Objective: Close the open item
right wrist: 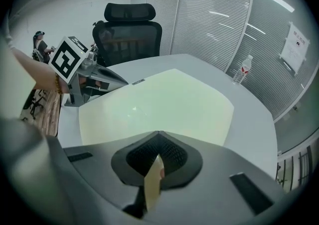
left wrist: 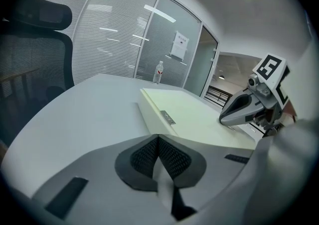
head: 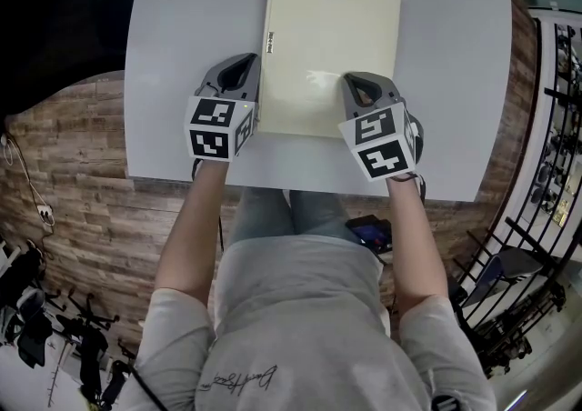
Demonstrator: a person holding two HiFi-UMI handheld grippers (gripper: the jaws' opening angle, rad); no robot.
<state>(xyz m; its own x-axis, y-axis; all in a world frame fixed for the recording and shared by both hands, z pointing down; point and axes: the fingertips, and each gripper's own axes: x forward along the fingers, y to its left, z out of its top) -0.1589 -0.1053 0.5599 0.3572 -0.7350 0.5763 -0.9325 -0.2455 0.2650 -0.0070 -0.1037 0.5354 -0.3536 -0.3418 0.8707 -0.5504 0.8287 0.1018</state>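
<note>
A cream binder [head: 329, 47] lies flat and closed on the white table [head: 182, 55], its labelled spine [head: 271, 39] to the left. My left gripper [head: 238, 68] rests on the table just left of the spine's near end, jaws shut and holding nothing. My right gripper [head: 356, 84] sits over the binder's near right part, jaws shut too. In the left gripper view the shut jaws [left wrist: 158, 137] point along the binder [left wrist: 194, 117], with the right gripper [left wrist: 244, 107] beyond. The right gripper view shows its shut jaws [right wrist: 158, 134] above the cover [right wrist: 164, 99] and the left gripper [right wrist: 94, 77] at far left.
A water bottle [right wrist: 242, 75] stands at the table's far side, also in the left gripper view as a bottle [left wrist: 158, 72]. A black office chair [right wrist: 128, 25] is behind the table. The table's near edge [head: 300, 189] is at the person's lap, where a phone [head: 373, 235] lies.
</note>
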